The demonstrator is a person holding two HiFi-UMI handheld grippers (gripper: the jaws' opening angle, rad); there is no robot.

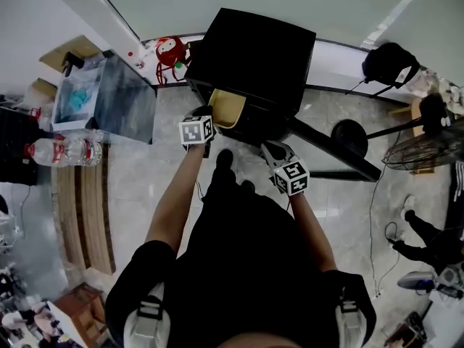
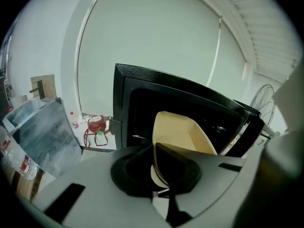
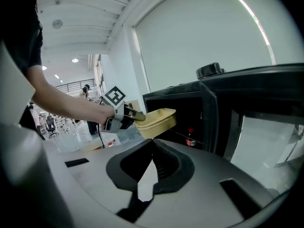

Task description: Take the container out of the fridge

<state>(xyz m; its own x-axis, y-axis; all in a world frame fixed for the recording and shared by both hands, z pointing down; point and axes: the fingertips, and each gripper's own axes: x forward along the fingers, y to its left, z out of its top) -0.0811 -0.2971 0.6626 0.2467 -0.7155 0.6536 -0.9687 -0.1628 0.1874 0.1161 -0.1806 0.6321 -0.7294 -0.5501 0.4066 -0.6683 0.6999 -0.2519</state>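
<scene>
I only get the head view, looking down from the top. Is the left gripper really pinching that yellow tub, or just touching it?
Observer: Pinching. In the left gripper view, the left gripper has its jaws shut on the rim of the container.
Operator: Is anything else in the fridge? It's all black from up here.
Observer: The right gripper view looks into the fridge and shows what looks like a small bottle with a red top inside.
Operator: And is the right gripper holding something?
Observer: No. In its own view, the right gripper has its jaws together with nothing between them.
</scene>
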